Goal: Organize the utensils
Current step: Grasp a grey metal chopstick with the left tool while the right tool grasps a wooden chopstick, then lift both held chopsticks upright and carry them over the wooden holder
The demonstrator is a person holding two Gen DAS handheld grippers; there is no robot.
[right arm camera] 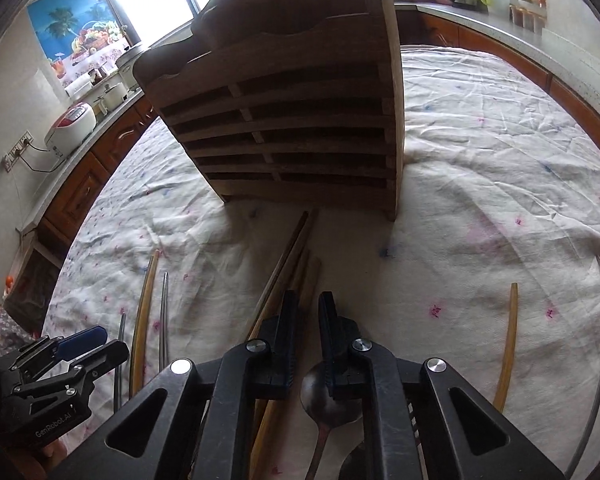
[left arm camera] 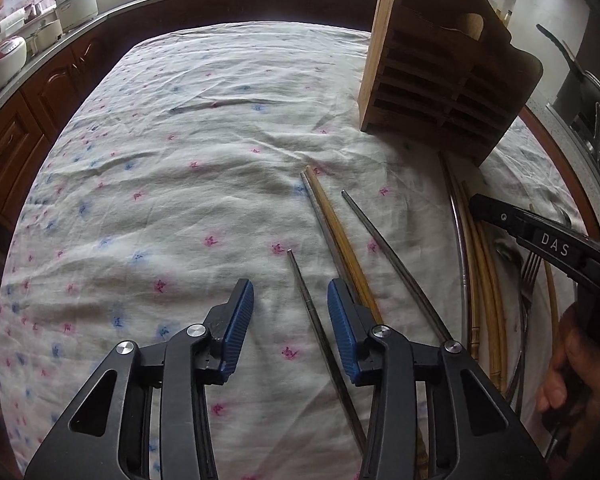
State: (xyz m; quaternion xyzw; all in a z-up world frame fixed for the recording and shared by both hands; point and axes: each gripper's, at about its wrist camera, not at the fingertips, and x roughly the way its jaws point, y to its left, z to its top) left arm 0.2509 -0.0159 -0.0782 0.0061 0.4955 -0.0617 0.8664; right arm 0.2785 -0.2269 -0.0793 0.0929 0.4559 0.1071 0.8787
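Chopstick between part-open left fingers, untouched

Over a bench draped in a flower-print cloth, the left gripper hangs with its blue-padded jaws apart around a thin metal chopstick, pads not pressing. More chopsticks lie just beside it; a slotted wooden rack stands beyond.
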